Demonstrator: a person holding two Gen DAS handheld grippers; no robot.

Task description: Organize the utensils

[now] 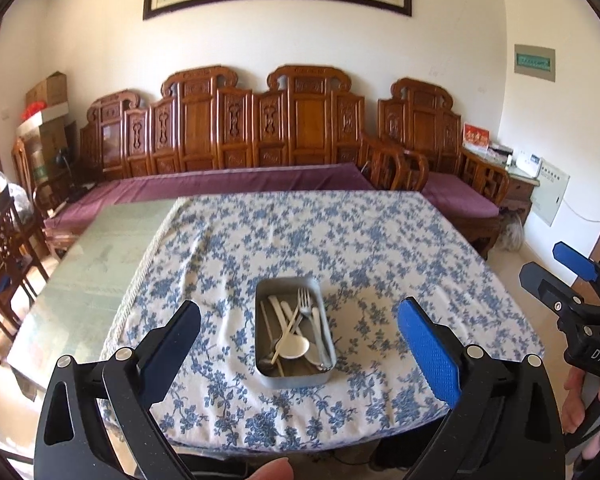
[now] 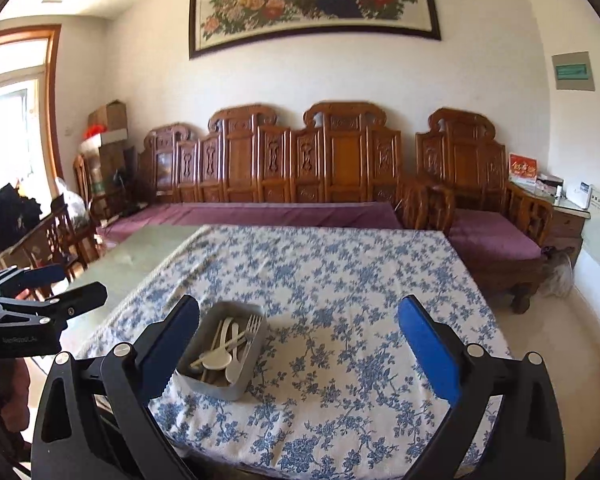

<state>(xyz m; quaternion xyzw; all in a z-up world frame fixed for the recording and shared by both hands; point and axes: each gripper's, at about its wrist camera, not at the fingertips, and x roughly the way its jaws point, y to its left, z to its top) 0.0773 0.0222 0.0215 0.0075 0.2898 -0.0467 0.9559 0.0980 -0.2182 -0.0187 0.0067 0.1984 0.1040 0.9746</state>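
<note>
Grey metal tray (image 1: 294,378) lying on the bench (image 1: 112,256), near the front edge and about midway along it, long side running toward the far edge. Inside, piled together: a metal fork (image 1: 305,300) with tines toward the far end, a white spoon (image 1: 294,346) with its bowl toward the near end, a white knife (image 1: 278,308), pale chopsticks (image 1: 267,326) along the left wall, plus more metal cutlery too tangled to tell apart. From the right wrist view, same tray (image 2: 236,390) seen at an angle, fork (image 2: 253,326) and spoon (image 2: 218,360) crossing within it.

Under the tray, a white cloth with blue flowers (image 1: 380,240), covering most of the bench; bare greenish top showing along the left side.

Left tongs (image 1: 298,344) spread wide, hanging above the near edge, nothing between the blue pads, tray framed in the gap but well below and apart. Right tongs (image 2: 298,344) likewise spread wide and holding nothing, tray showing just beside the left finger. Each tool visible at the edge of the other's view; a fingertip (image 1: 270,470) at the bottom of the left view.

Beyond the far edge, a carved wooden sofa (image 1: 260,132) with purple cushions, and a framed flower painting (image 2: 312,4) on the wall above.
</note>
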